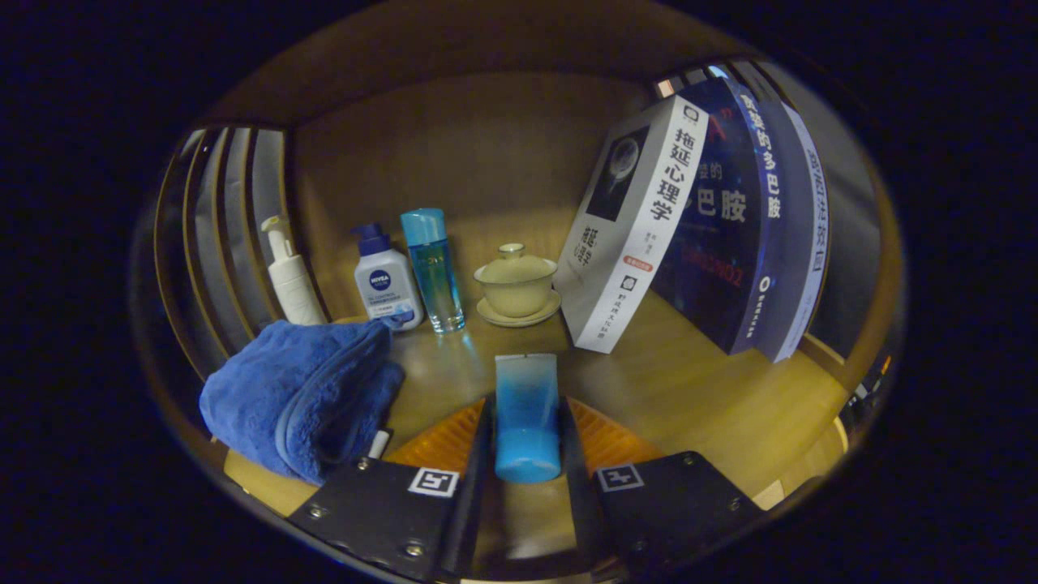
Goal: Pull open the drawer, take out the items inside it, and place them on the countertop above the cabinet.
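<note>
Wooden countertop (689, 389): extends ahead of the gripper, walled at the back and sides.

Leaning books (689, 235): stand beyond the fingers to the right, tilted leftward.

Blue towel (300, 397): lies just left of the fingers, bunched.

Lidded tea bowl (516, 284), clear blue bottle (434, 268), white bottle with dark pump cap (386, 280) and white pump dispenser (288, 276): stand in a row beyond the fingers, against the back.

Blue tube (527, 418): held between the fingers above the countertop. Long axis runs parallel to the fingers; flat crimped end points forward toward the tea bowl, rounded cap end toward the camera.

Gripper (527, 438): both fingers press on the tube's sides.

Risk, as a judgement: released on its narrow end, the tube would likely topple. Advanced too far, it could strike the tea bowl or clear bottle. A sideways drift could snag the towel
</note>
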### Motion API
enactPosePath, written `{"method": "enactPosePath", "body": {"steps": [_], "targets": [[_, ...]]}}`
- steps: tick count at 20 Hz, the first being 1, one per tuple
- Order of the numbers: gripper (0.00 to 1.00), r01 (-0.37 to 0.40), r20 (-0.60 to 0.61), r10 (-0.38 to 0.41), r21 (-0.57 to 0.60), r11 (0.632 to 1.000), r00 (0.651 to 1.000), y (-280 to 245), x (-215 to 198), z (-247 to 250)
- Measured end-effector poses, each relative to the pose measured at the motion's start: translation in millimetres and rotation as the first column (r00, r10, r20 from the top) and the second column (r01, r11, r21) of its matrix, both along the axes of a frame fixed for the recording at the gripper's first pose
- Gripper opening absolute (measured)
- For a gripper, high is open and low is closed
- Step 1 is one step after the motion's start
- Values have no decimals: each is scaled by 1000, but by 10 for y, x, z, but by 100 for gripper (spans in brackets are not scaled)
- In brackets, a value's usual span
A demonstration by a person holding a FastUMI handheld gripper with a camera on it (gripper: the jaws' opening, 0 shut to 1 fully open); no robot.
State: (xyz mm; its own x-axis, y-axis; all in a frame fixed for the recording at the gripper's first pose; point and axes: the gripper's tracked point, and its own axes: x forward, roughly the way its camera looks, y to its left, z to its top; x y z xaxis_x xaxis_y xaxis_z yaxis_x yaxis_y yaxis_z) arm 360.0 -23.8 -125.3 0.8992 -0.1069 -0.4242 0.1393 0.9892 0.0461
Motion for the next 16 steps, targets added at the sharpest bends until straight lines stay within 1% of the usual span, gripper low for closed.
{"method": "enactPosePath", "body": {"steps": [3,5,7,11,16], "targets": [[85,-2,21,1,15,1000,1000,40,-240,184],[97,-2,54,1,17,1000,999,54,-411,393],[99,-5,90,5,8,1000,996,63,-605,584],[99,-46,102,50,-39,998,993,65,-1048,794],[99,-61,162,77,-101,993,984,21,-1649,1133]]}}
